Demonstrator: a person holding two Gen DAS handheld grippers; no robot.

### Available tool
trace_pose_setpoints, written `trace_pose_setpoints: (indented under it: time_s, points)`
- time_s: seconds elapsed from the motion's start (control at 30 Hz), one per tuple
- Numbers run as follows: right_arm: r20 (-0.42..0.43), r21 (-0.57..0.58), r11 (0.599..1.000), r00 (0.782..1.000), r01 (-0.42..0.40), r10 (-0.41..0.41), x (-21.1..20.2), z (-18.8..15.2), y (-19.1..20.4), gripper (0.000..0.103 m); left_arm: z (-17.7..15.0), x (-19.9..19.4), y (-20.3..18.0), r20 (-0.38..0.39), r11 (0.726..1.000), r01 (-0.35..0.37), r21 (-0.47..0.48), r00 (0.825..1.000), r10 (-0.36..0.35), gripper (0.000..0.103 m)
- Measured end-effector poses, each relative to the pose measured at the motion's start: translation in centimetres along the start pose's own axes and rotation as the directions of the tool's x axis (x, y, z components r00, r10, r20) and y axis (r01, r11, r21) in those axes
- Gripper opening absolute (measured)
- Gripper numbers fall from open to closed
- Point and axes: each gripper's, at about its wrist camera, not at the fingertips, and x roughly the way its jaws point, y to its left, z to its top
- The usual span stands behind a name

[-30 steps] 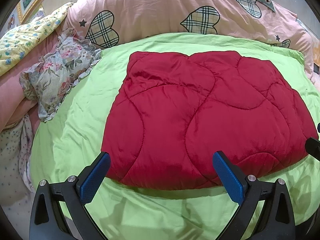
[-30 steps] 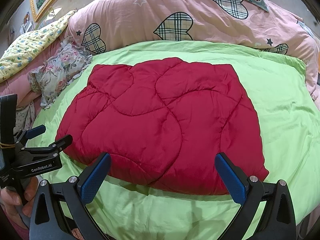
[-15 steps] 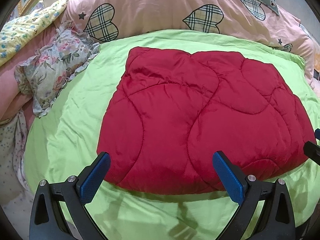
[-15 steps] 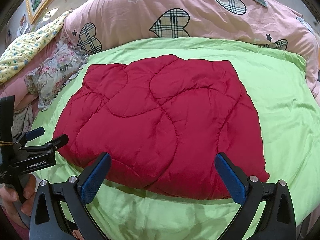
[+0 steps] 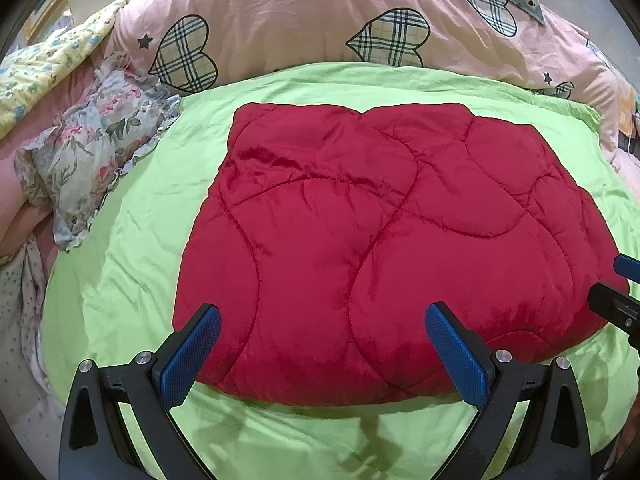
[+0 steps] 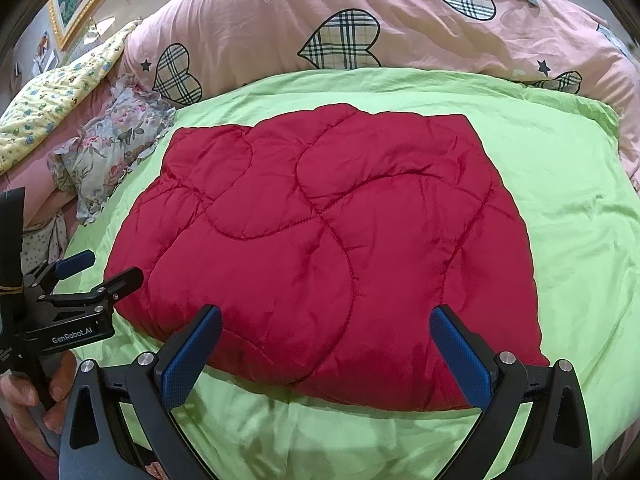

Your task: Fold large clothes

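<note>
A red quilted garment [image 5: 360,232] lies folded into a thick flat rectangle on the green sheet [image 5: 132,248]; the right wrist view shows the red garment [image 6: 328,240] too. My left gripper [image 5: 320,344] hovers open over its near edge, nothing between the blue pads [image 5: 192,356]. My right gripper [image 6: 326,344] is open over the near edge further right, its pads [image 6: 460,356] empty. The left gripper [image 6: 96,268] shows at the left edge of the right wrist view, open beside the garment's left corner, held by a hand [image 6: 28,400].
A pink duvet [image 5: 320,12] with plaid hearts is heaped along the far side of the green sheet [image 6: 580,220]. A floral pillow [image 5: 88,148] and a yellow flowered cloth [image 5: 48,76] lie at the left. The right gripper's tips [image 5: 616,292] show at the left wrist view's right edge.
Both grippers have drawn slightly nearer and shifted over the garment's near edge; it looms a bit larger. The garment itself has not moved, and both grippers stay open.
</note>
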Motion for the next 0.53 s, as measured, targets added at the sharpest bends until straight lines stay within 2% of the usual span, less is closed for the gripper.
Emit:
trace_pose_setpoints:
  time_s: [0.17, 0.3, 0.53]
  points:
    - [-0.004, 0.0, 1.0, 1.0, -0.007, 0.007, 0.25, 0.17, -0.02, 0.103, 0.42, 0.06, 0.19, -0.002, 0.999, 0.04, -0.023, 0.999, -0.04, 0.102]
    - [-0.01, -0.003, 1.0, 1.0, -0.012, 0.012, 0.63, 0.29, 0.19, 0.103, 0.45, -0.13, -0.3, 0.018, 1.0, 0.005, 0.007, 1.0, -0.005, 0.102]
    - [-0.011, -0.009, 1.0, 1.0, -0.014, 0.014, 0.61, 0.33, 0.24, 0.103, 0.34, -0.07, -0.47, 0.008, 1.0, 0.02, 0.007, 1.0, -0.02, 0.102]
